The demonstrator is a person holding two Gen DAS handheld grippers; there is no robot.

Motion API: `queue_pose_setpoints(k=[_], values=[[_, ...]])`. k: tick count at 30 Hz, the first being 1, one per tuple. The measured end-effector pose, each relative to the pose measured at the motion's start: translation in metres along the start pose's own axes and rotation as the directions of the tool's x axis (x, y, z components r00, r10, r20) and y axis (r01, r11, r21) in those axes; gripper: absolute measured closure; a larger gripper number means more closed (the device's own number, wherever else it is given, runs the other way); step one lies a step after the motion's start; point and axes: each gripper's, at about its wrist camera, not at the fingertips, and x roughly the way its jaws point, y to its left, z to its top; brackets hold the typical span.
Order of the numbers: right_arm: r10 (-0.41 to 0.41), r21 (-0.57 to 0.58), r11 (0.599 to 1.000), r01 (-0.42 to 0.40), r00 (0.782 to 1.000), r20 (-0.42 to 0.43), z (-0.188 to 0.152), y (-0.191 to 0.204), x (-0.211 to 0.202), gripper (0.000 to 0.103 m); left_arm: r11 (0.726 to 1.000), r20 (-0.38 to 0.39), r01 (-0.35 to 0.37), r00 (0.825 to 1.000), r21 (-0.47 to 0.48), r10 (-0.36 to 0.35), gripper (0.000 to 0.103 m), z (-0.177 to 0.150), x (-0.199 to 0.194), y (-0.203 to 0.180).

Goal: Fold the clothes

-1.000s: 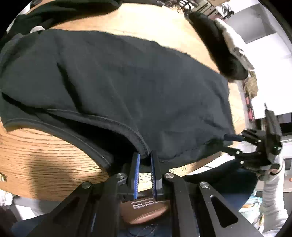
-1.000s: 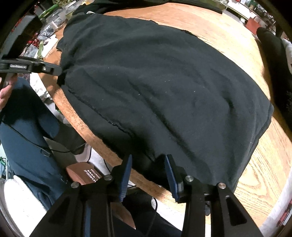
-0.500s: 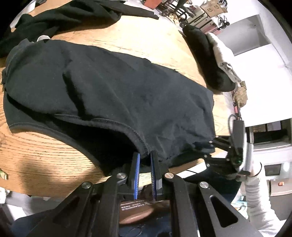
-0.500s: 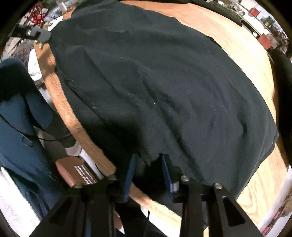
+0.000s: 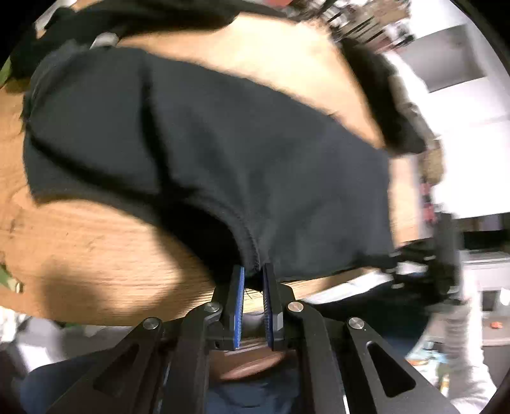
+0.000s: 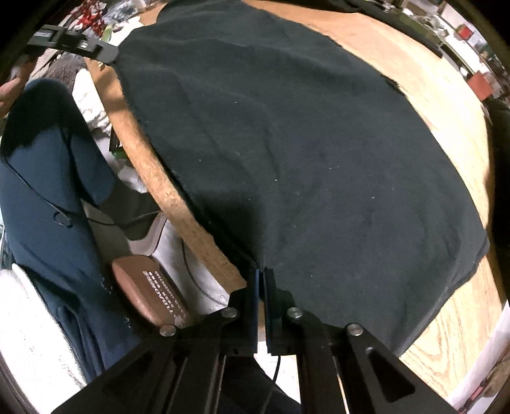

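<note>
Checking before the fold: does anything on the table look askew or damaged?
Nothing looks damaged. The black garment lies slightly rumpled, its near edge overhanging the wooden table rim, pinched by the left gripper and right gripper.

One black cotton garment (image 6: pixel 287 143) lies spread on one round oak-grain wooden table (image 6: pixel 446 324). Two black two-finger grippers with blue pads are in view: the left gripper (image 5: pixel 253 274) and the right gripper (image 6: pixel 261 275). One brown shoe (image 6: pixel 149 294) shows below.

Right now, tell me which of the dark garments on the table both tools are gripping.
The spread-out black shirt, pinched along its near edge by the left tool and right tool. The other dark clothes lie bunched at the far side, untouched.
</note>
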Motion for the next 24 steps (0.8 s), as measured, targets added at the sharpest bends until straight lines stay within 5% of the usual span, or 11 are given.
queue_pose_setpoints(k=[2, 3, 5, 9, 11, 13, 15, 17, 19, 23, 24], values=[[0.014, 0.019, 1.000, -0.014, 1.000, -0.011, 0.003, 0.000, 0.009, 0.095, 0.999, -0.101, -0.050, 0.994, -0.007, 0.049, 0.087, -0.003, 0.022, 0.003], [0.021, 0.035, 0.999, -0.020, 1.000, -0.010, 0.004, -0.002, 0.010, 0.079, 0.998, -0.121, -0.060, 0.991, 0.002, 0.060, 0.084, -0.005, 0.025, 0.002], [0.047, 0.094, 0.994, -0.051, 0.998, 0.040, -0.005, -0.018, -0.005, 0.054, 0.998, -0.107, -0.054, 0.993, 0.039, 0.058, 0.058, -0.010, 0.016, -0.004], [0.007, 0.264, 0.963, -0.055, 0.984, 0.178, -0.027, -0.070, -0.049, 0.036, 0.995, -0.039, -0.036, 0.998, 0.096, 0.040, 0.038, -0.011, -0.011, -0.018], [-0.113, 0.392, 0.919, 0.035, 0.978, 0.177, -0.036, -0.113, -0.067, 0.036, 0.995, 0.030, -0.015, 0.999, 0.095, 0.012, 0.036, -0.002, -0.028, -0.026], [-0.224, 0.546, 0.831, 0.110, 0.963, 0.147, -0.047, -0.158, -0.073, 0.038, 0.995, 0.096, 0.014, 0.995, 0.103, -0.024, 0.032, 0.013, -0.039, -0.037], [-0.261, 0.663, 0.740, 0.113, 0.957, 0.128, -0.055, -0.201, -0.074, 0.052, 0.991, 0.156, -0.059, 0.987, 0.119, 0.040, 0.028, 0.030, -0.035, -0.047], [-0.225, 0.737, 0.674, 0.058, 0.966, 0.130, -0.060, -0.230, -0.062, 0.055, 0.977, 0.208, -0.174, 0.967, 0.125, 0.146, 0.028, 0.047, -0.024, -0.053], [-0.203, 0.765, 0.644, 0.031, 0.970, 0.131, -0.058, -0.241, -0.050, 0.057, 0.951, 0.203, -0.294, 0.941, 0.096, 0.270, 0.028, 0.062, -0.001, -0.049], [-0.201, 0.757, 0.649, 0.071, 0.976, 0.082, -0.047, -0.238, -0.019, 0.063, 0.931, 0.087, -0.332, 0.943, 0.149, 0.322, 0.028, 0.068, 0.037, -0.037], [-0.198, 0.741, 0.665, 0.093, 0.979, 0.054, -0.041, -0.236, -0.012, 0.085, 0.927, 0.079, -0.338, 0.941, 0.165, 0.329, 0.028, 0.068, 0.040, -0.037]])
